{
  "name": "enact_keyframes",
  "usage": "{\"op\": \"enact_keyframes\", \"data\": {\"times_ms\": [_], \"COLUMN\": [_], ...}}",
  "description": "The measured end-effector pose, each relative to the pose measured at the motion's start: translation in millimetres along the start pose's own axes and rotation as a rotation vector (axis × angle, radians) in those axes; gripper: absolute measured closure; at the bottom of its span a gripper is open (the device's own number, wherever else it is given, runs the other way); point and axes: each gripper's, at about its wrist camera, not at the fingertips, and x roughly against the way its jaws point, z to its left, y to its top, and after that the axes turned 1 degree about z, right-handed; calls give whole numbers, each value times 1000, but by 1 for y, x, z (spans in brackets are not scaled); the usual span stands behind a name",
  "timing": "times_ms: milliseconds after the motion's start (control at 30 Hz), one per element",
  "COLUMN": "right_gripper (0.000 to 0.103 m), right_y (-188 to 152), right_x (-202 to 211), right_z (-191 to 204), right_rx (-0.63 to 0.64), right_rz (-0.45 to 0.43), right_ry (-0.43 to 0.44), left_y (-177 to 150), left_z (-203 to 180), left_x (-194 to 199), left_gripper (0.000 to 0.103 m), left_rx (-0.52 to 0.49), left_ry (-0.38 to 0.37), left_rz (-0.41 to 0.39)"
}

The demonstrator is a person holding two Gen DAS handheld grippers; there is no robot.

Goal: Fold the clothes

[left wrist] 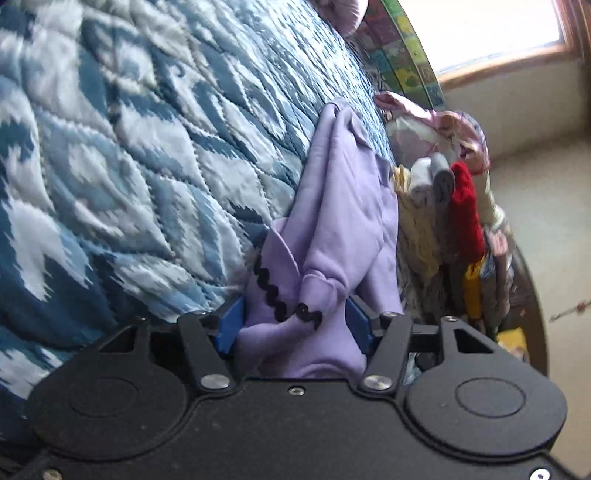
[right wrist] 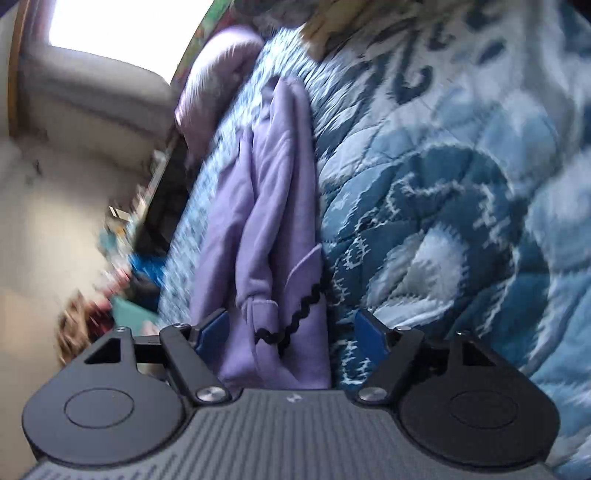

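A lilac garment point(left wrist: 343, 206) with black wavy trim lies bunched in a long strip on the blue and white quilt point(left wrist: 129, 147). In the left wrist view my left gripper point(left wrist: 295, 323) stands over its near end. The jaws are apart, and loose lilac cloth fills the space between the blue fingers point(left wrist: 231, 326). The right wrist view shows the same garment point(right wrist: 266, 192) running away from my right gripper point(right wrist: 291, 332). Its jaws are wide, the cloth lies against the left finger point(right wrist: 212, 332), and quilt point(right wrist: 443, 184) shows between the cloth and the right finger.
A heap of mixed clothes point(left wrist: 461, 221), red, yellow, grey and white, sits in a dark round basket point(left wrist: 532, 295) beside the bed. A lilac pillow point(right wrist: 218, 81) lies at the bed's far end. A bright window point(left wrist: 480, 29) and pale floor lie beyond the bed edge.
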Motion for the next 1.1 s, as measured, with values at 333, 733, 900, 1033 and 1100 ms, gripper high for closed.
{"op": "enact_keyframes", "data": {"times_ms": [333, 733, 900, 1033, 1100], "right_gripper": [31, 78, 79, 71, 69], "right_y": [-18, -25, -13, -15, -14], "right_x": [-20, -33, -5, -18, -20], "right_z": [-8, -7, 25, 13, 8], "right_rx": [-142, -110, -58, 7, 16], "right_rz": [-23, -59, -61, 65, 76], "right_ry": [115, 84, 120, -78, -83], "left_y": [4, -3, -17, -26, -25], "left_z": [7, 4, -14, 6, 15], "left_x": [-3, -8, 17, -1, 3], "left_gripper": [45, 78, 81, 66, 61], "left_rx": [127, 129, 179, 185, 202], "left_ry": [-85, -21, -72, 55, 17], "left_rz": [14, -2, 5, 40, 48]}}
